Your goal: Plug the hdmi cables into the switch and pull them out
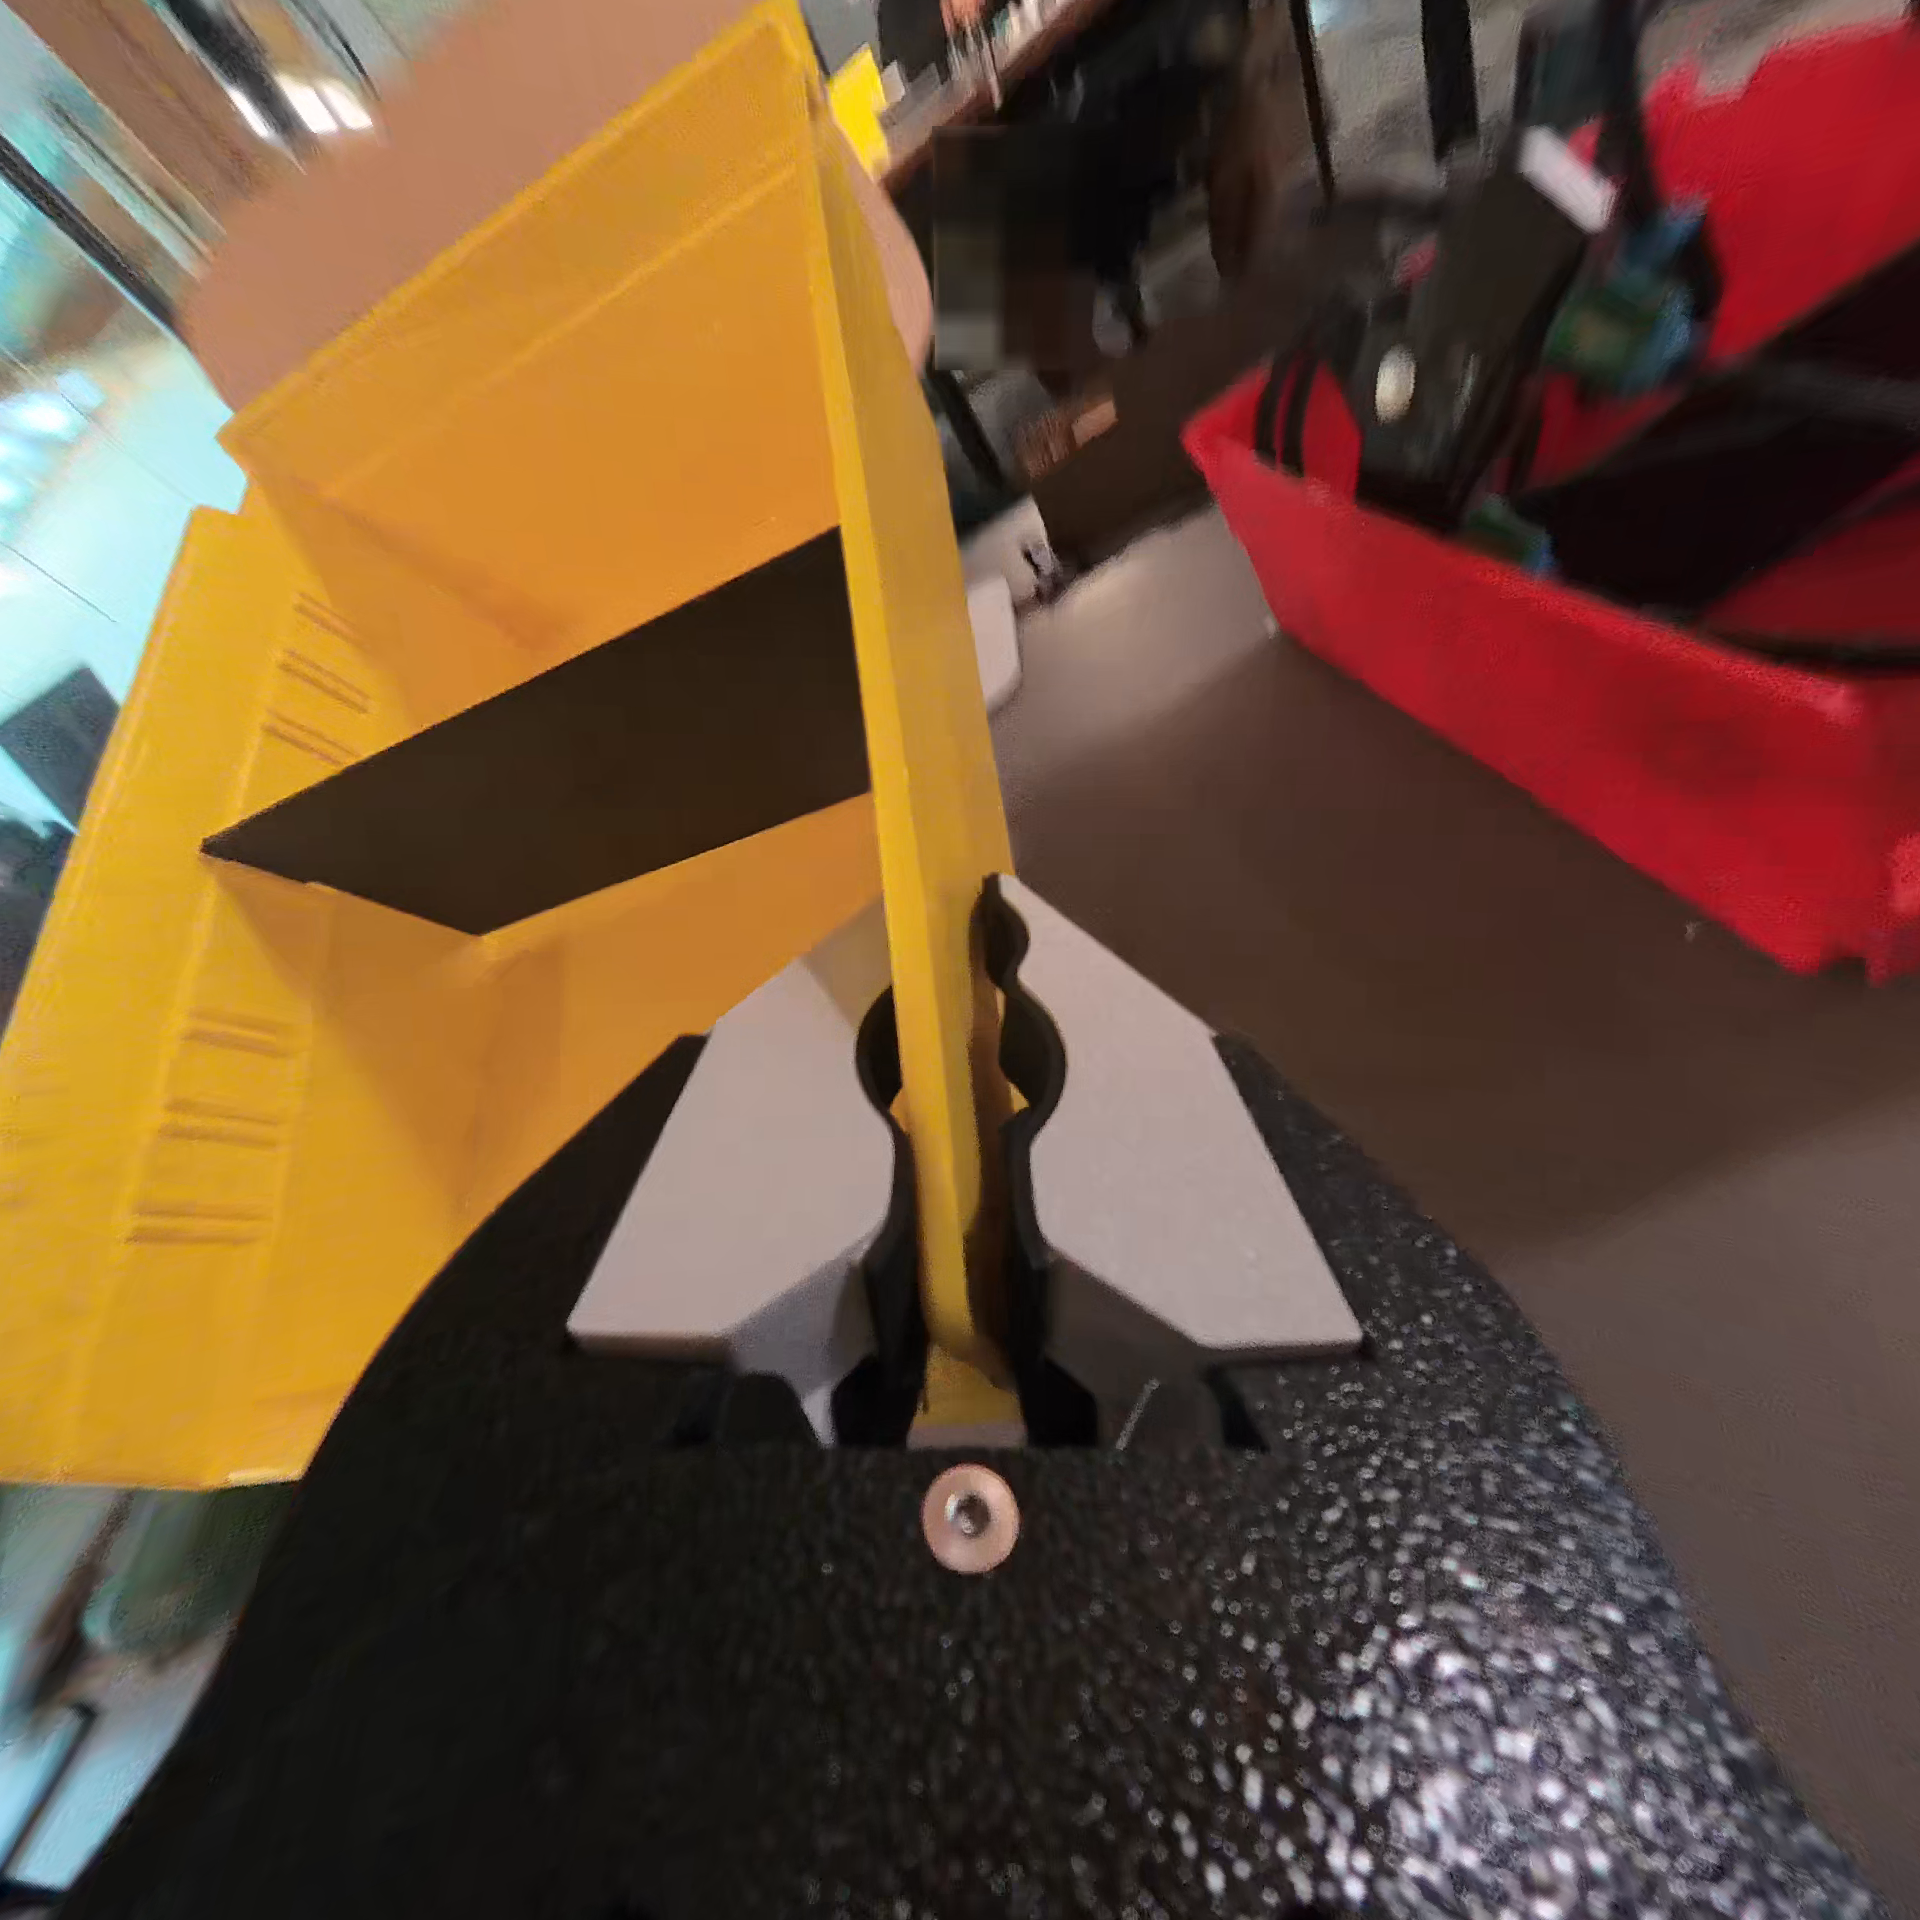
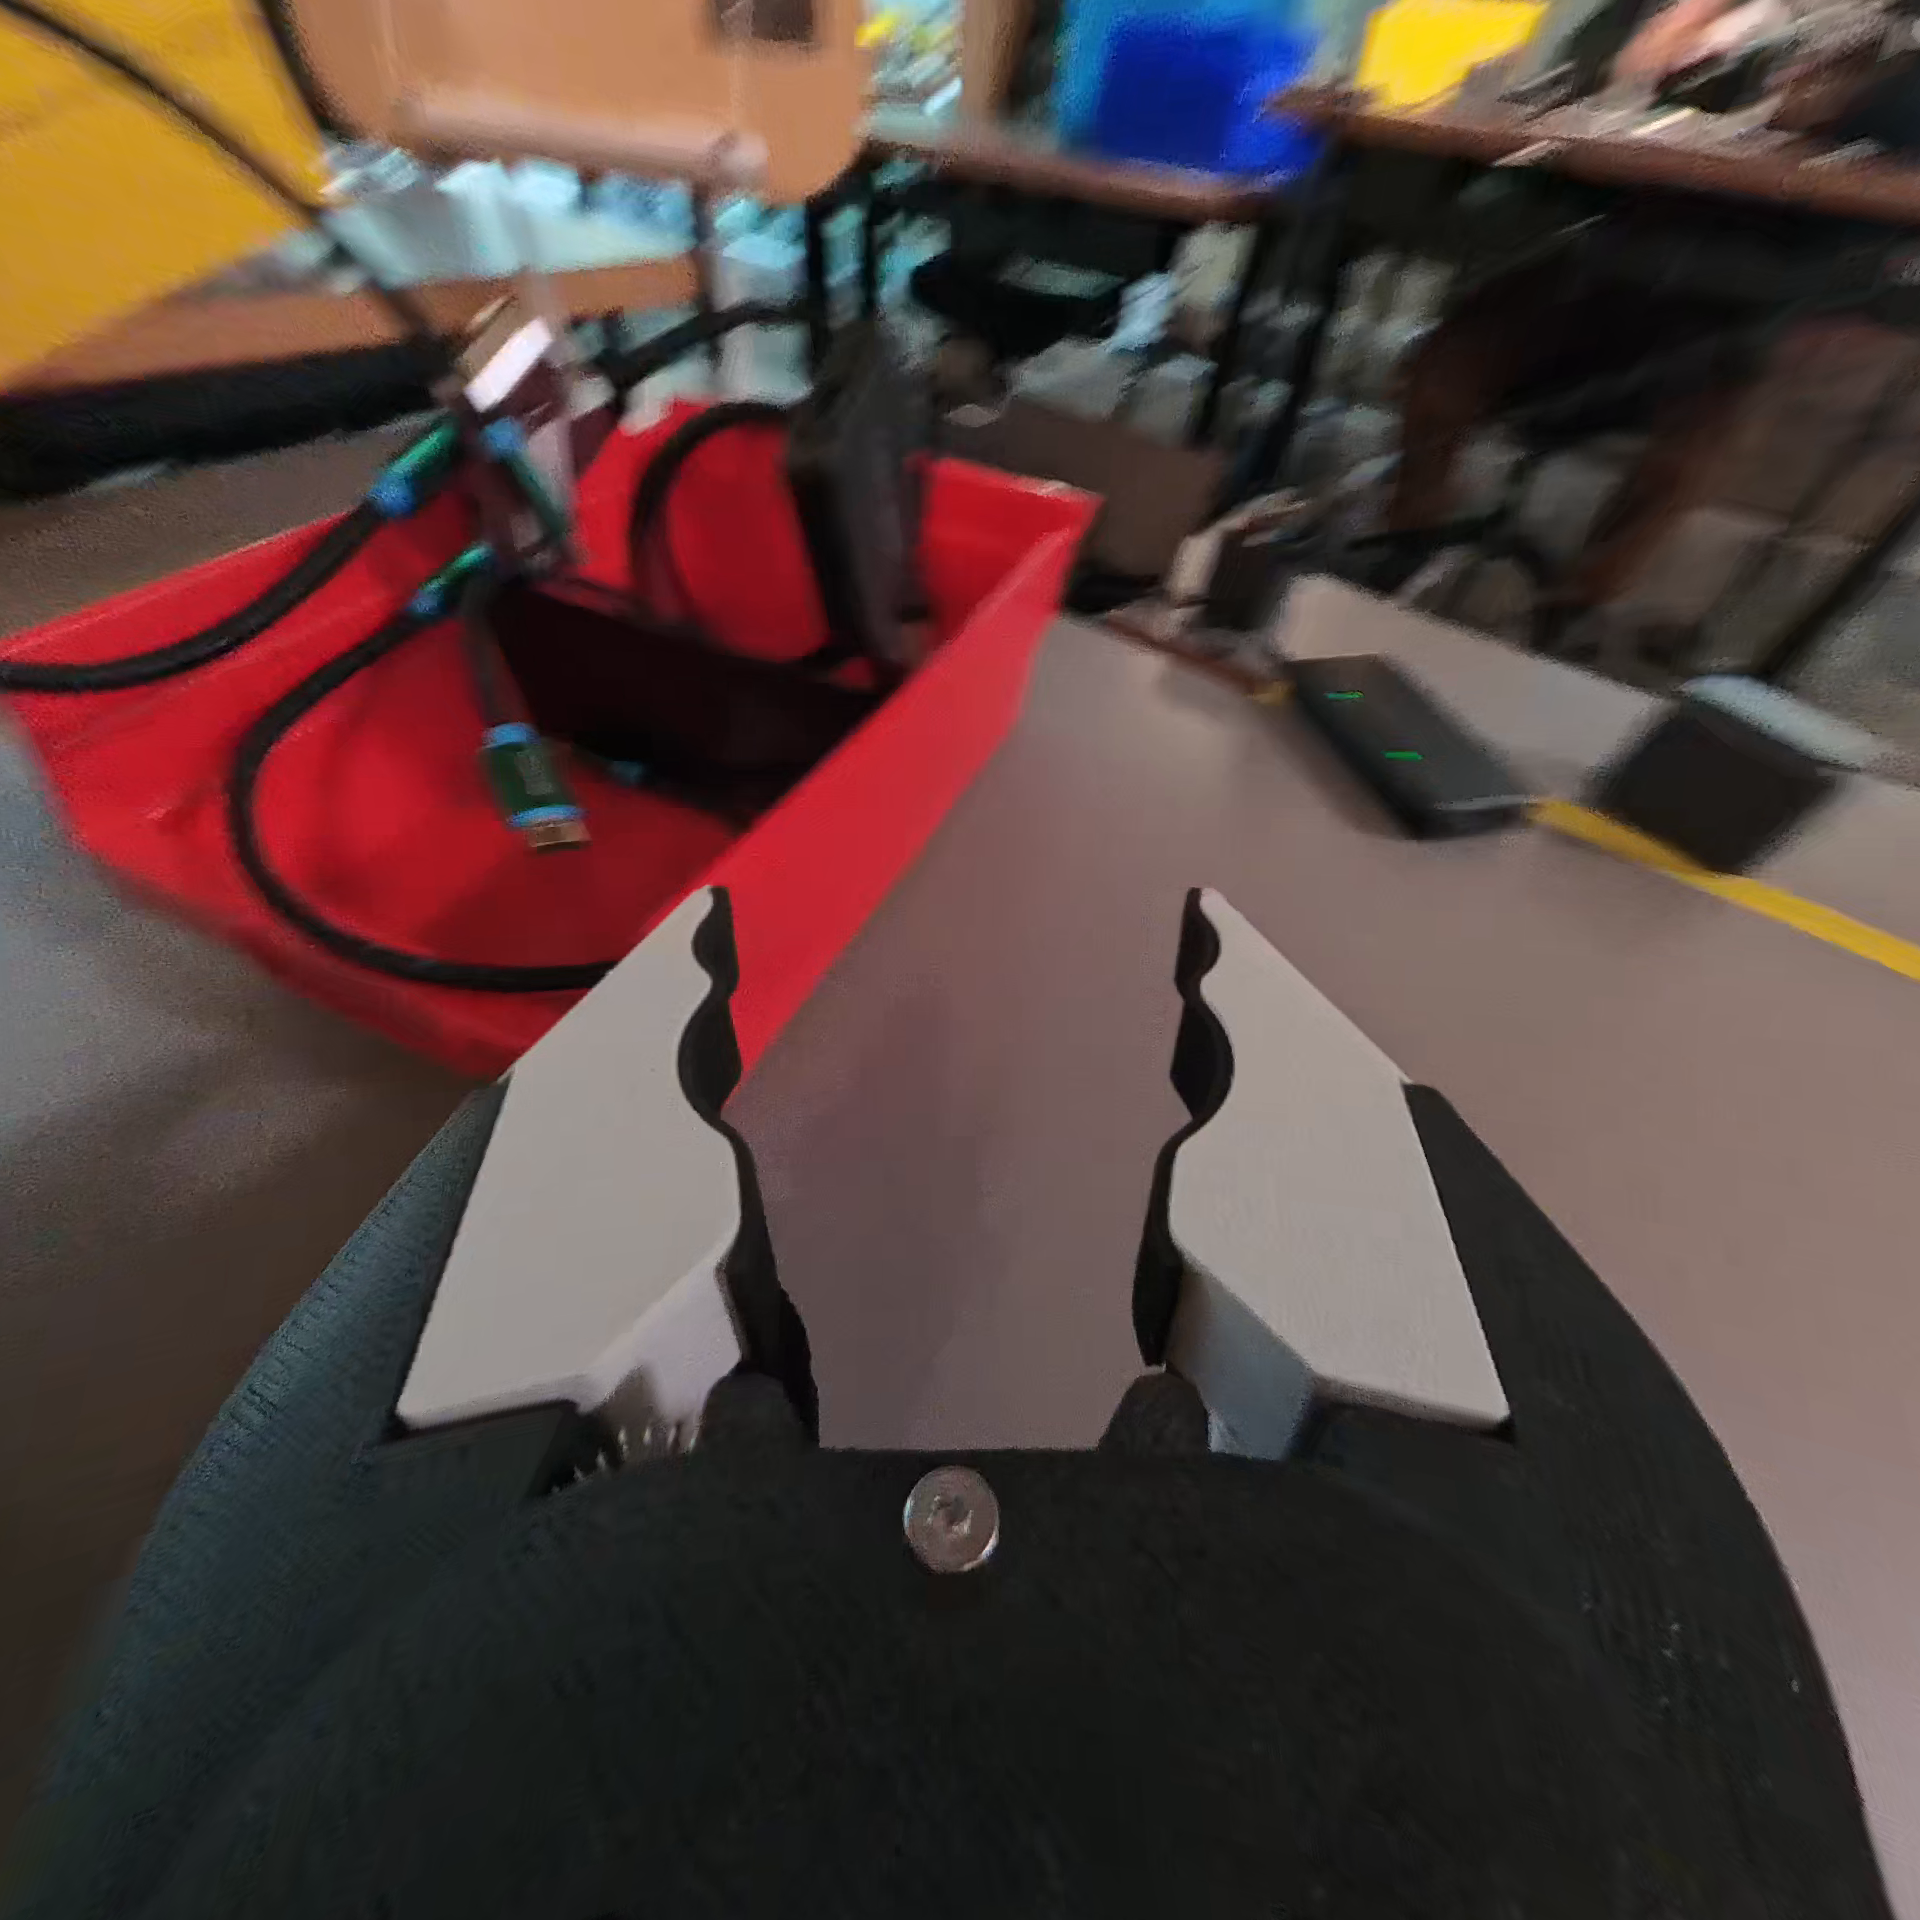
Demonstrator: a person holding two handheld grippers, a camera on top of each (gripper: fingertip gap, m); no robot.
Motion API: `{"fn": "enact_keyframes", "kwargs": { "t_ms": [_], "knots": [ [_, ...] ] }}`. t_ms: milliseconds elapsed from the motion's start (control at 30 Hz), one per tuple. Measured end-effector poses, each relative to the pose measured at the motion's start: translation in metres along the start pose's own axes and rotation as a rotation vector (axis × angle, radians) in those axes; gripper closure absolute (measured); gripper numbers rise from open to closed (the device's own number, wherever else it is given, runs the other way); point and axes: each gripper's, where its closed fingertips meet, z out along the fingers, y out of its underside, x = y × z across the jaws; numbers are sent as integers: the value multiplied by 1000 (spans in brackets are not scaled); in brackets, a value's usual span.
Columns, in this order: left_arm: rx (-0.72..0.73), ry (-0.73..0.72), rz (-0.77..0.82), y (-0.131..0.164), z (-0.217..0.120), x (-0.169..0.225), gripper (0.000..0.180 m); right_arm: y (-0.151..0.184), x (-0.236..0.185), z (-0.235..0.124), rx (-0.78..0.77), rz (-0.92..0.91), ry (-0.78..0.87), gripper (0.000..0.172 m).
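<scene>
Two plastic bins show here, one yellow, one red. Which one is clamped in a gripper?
The yellow bin: the left gripper pinches its wall. The red bin sits untouched on the floor.

In the left wrist view the yellow bin [image 1: 468,727] runs off the left edge and hides the left finger's tip. The red bin [image 1: 1558,675] is cut by the right edge, its contents smeared by blur. In the right wrist view the red bin [image 2: 914,748] leaves the left edge, and the upper-right shelves [image 2: 1507,364] are too blurred to read.
</scene>
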Motion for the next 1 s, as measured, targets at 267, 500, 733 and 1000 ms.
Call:
{"fn": "enact_keyframes", "kwargs": {
  "t_ms": [267,500,733,1000],
  "knots": [
    [429,146,93,-176,-38,30,175,58,102,-166,187,36,661,103],
    [636,653,213,-291,-60,197,176,55,138,-221,288,-25,906,122],
    [521,1113,334,-297,-85,390,175,43,150,-273,477,97,940,135],
    [284,1389,347,-222,-90,512,174,42,152,-278,511,134,908,135]
  ]
}}
